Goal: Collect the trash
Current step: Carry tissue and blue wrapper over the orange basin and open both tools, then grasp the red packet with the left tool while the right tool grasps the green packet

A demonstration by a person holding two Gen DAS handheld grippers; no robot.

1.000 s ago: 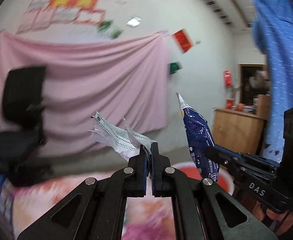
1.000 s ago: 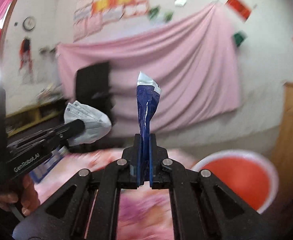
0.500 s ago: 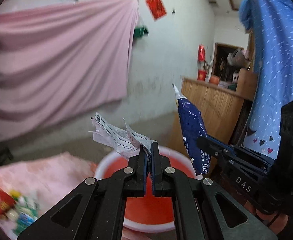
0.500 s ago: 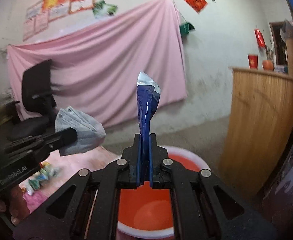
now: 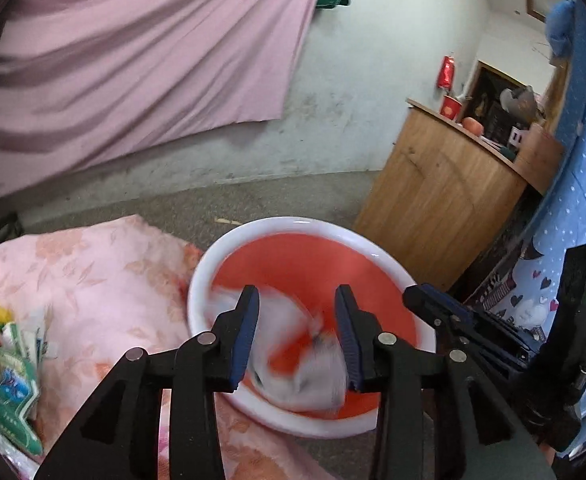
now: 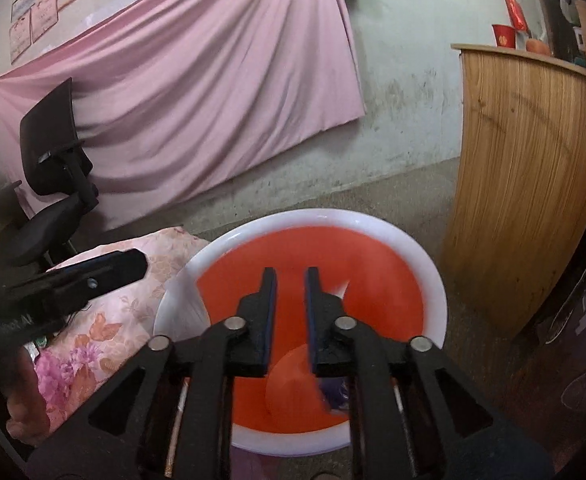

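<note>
Over on the left, more wrappers (image 5: 11, 364) wait on the floral bedding (image 5: 105, 280). Moving right, the left hand-held gripper (image 5: 297, 328) has just been opening, jaws apart, and the blurred face mask (image 5: 309, 376) drops free into the red basin (image 5: 213, 276). Further right, the right hand-held gripper (image 6: 290, 312) has just been opening too, empty, the blue packet (image 6: 333, 394) already down inside. Drop-off step, it looks; next, swing back for that litter.

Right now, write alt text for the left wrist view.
The left gripper is open above a red basin with a white rim, a blurred white face mask dropping between its fingers. The right gripper reaches in from the right; a pink floral cloth with wrappers lies left.
</note>
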